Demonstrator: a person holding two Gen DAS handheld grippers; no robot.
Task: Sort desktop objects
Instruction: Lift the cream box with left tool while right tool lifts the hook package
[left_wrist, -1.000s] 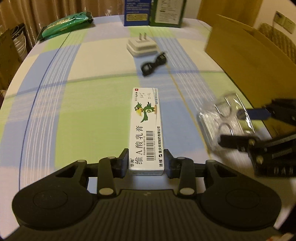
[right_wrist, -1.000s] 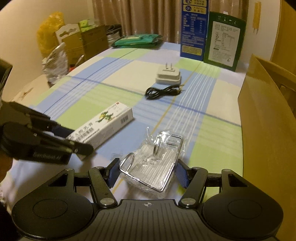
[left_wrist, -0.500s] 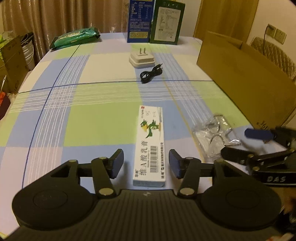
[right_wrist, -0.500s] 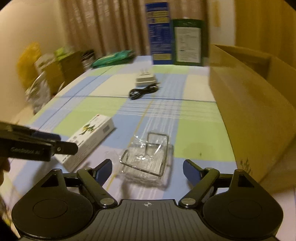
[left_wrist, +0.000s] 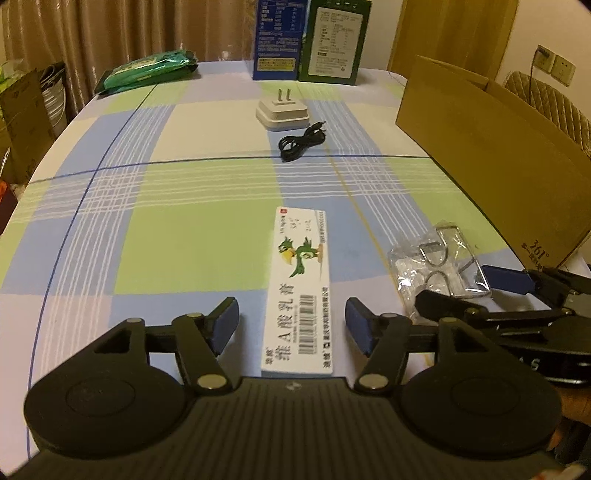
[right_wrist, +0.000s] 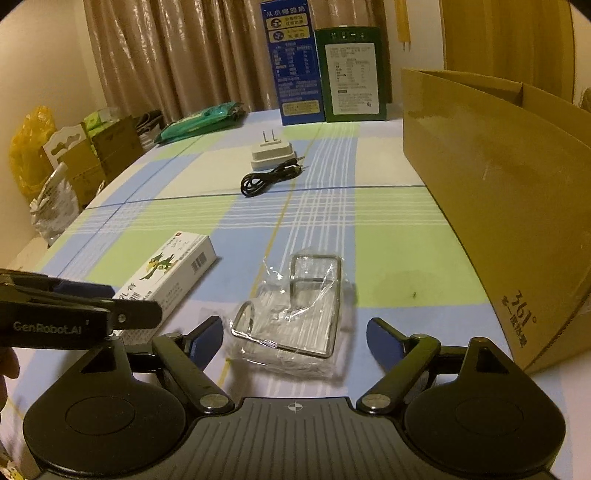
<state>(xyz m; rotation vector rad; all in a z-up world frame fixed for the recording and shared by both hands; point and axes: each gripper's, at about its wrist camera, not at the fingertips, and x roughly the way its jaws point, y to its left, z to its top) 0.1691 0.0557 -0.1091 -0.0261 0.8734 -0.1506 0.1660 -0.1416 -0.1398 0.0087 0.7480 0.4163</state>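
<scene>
Left gripper (left_wrist: 291, 325): jaws wide, holding nothing; gaps either side of the box.
Box (left_wrist: 301, 291): flat on the cloth, near end between the left fingers, touching neither.
Right gripper (right_wrist: 295, 341): jaws wide, empty.
Wire rack (right_wrist: 295, 314): bagged, between and just ahead of the right fingers.
Carton (right_wrist: 498, 192): wall close on the right.
Charger (left_wrist: 282, 112), cable (left_wrist: 301, 142): well ahead; bare cloth between.

Right gripper (right_wrist: 295, 341) spread wide around the wrapped wire rack (right_wrist: 295, 314), not touching
</scene>
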